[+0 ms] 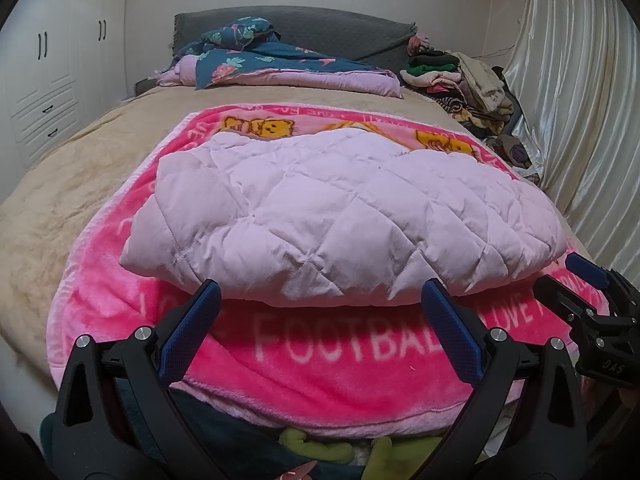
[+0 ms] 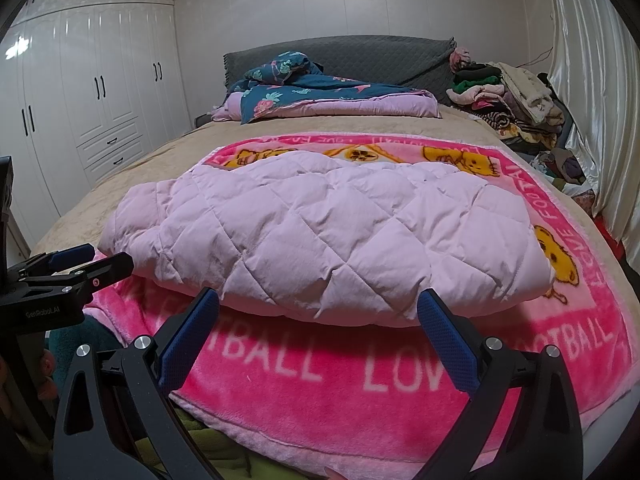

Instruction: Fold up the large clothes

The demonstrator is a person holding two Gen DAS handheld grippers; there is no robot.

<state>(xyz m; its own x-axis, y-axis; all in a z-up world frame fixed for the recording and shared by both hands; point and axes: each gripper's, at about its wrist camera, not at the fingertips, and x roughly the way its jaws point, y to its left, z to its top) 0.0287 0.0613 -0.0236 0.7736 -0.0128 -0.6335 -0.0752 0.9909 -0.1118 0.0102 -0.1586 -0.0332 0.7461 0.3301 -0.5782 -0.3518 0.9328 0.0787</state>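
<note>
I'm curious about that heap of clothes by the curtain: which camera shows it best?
The right wrist view: the clothes pile sits larger there, its separate layers distinguishable. The left wrist view shows the same pile smaller and squeezed toward the distorted edge.

Left claw (image 1: 320,296) and right claw (image 2: 318,300) side by side, both spread wide, empty

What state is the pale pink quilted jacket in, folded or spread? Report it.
Folded. The quilted jacket lies as a compact, thick bundle with a doubled near edge on the pink blanket.
</note>
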